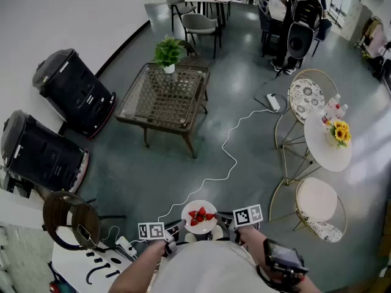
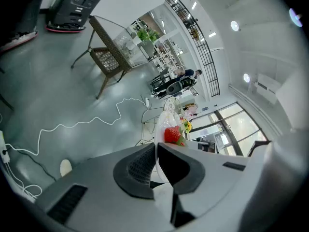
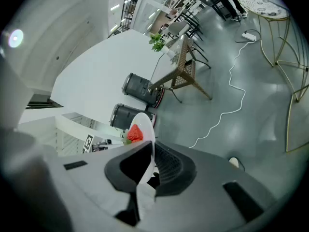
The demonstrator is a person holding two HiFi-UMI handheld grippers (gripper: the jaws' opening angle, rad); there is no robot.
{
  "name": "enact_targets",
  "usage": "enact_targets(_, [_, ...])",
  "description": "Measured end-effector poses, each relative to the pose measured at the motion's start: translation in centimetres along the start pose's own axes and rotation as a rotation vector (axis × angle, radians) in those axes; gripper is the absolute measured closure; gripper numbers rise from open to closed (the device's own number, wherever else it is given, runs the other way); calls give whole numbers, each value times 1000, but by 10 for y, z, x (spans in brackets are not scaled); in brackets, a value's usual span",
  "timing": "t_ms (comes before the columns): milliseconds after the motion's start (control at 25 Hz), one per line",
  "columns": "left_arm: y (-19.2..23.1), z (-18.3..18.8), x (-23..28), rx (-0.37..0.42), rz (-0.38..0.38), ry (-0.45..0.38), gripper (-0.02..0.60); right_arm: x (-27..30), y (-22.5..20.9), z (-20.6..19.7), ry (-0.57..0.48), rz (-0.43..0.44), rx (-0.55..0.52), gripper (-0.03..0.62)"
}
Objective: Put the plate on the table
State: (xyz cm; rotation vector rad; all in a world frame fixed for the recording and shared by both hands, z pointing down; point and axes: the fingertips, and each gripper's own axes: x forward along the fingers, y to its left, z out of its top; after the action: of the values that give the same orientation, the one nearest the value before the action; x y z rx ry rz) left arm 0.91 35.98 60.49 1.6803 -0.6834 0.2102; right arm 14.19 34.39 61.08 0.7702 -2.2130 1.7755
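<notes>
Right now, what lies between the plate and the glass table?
Head view: only grey floor from plate to table, crossed by a white cable.

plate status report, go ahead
Left gripper, right gripper shut on plate rim. Plate held over floor, strawberries on it. White cable crosses floor ahead.

Left gripper (image 1: 177,227), right gripper (image 1: 220,221) — both clamped on plate (image 1: 198,227) rim, forearms low

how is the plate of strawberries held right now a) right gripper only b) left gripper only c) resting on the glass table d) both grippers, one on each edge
D: the left gripper and right gripper each clamp an edge of the plate.
</notes>
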Motion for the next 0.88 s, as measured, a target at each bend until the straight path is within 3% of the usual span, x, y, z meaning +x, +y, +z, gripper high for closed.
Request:
enact_targets(240, [15,-20,-37,-19,-16,-13,560,19,22,-31,3,-6,12,572])
enact_targets(480, [22,-17,-68,-32,-51,-55,560,37,49,-34,-16,-1,5,572])
enact_targets(880, [17,-12,-78,4,-86,-82,561,35,59,-34,-52,-18,-1,572])
